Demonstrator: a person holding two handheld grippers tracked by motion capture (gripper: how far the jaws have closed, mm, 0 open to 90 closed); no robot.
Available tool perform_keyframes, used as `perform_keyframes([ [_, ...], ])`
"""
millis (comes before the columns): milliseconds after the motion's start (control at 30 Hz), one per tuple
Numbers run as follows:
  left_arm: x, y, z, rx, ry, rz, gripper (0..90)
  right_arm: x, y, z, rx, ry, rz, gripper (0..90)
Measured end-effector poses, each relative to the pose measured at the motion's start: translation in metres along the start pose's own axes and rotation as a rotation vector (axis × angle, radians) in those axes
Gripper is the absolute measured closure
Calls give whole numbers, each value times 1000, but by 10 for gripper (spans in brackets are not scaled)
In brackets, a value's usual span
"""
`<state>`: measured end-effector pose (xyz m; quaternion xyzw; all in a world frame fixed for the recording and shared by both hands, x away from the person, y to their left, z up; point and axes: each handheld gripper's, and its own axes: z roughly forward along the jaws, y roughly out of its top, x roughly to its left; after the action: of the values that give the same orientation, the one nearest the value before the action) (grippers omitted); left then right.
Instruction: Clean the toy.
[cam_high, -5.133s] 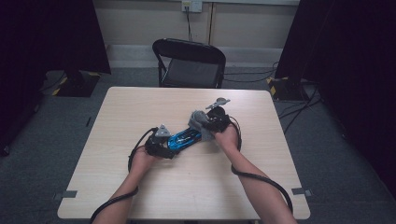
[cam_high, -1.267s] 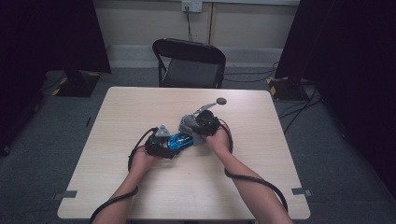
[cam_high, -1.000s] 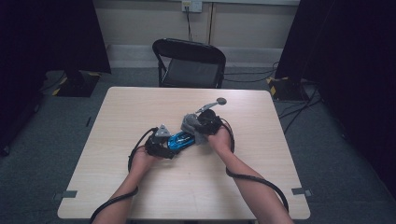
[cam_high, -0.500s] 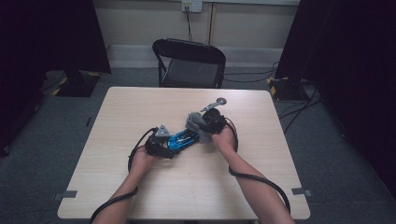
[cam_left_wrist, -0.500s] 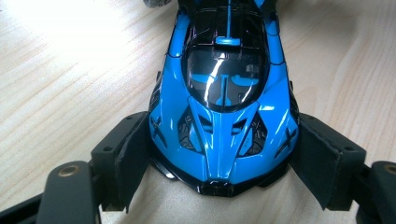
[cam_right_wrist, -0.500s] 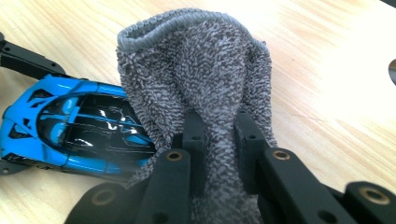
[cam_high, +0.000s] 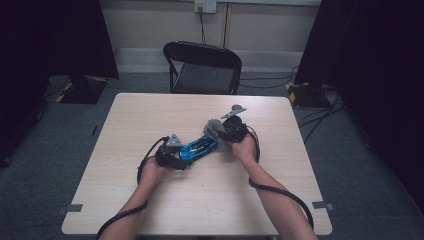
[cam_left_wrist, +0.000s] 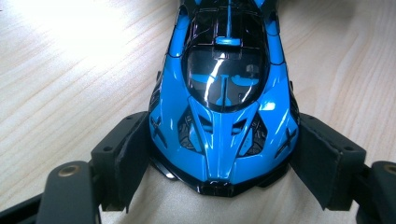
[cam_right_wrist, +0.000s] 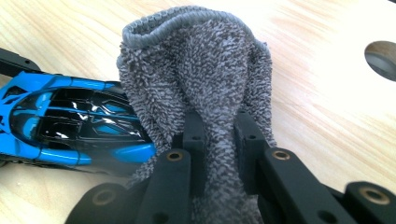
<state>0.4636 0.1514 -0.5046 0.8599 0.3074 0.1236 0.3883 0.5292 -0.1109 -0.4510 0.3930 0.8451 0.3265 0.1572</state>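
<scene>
One blue toy car (cam_high: 197, 148), one grey cloth (cam_high: 216, 131), two grippers, left (cam_high: 172, 154) and right (cam_high: 231, 131), one table (cam_high: 150, 115), one chair (cam_high: 202, 67) at twelve o'clock

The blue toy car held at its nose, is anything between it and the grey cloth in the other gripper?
Nothing visible. The grey terry cloth, pinched in the right gripper, already lies against the glossy blue toy car, whose nose the left gripper clamps on the wooden table.

Light wooden table (cam_high: 210, 205). Black folding chair (cam_high: 204, 67) behind its far edge. Grey carpet floor (cam_high: 350, 165). Wall socket (cam_high: 205, 6) above, cable hanging down.
</scene>
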Motion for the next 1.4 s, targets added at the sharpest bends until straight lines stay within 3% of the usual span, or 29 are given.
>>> perform_keyframes([
  [500,0,0,0,2,3,-2,235,-25,-22,-9,7,-34,51,784],
  [700,-1,0,-1,3,9,-1,233,-28,-29,-14,3,-33,55,784],
  [933,1,-2,-3,-2,4,-36,203,-27,-30,-22,-2,-29,49,783],
  [1033,3,-3,-5,-17,-11,-75,198,-27,-28,-26,-5,-28,41,783],
  [1133,4,-3,-8,-9,-16,-67,204,-26,-26,-29,-10,-24,33,783],
  [1300,7,-6,-16,-33,-34,-95,214,-25,-24,-33,-19,-20,29,782],
  [1400,11,-7,-24,-42,-18,-117,209,-25,-23,-34,-23,-18,23,781],
])
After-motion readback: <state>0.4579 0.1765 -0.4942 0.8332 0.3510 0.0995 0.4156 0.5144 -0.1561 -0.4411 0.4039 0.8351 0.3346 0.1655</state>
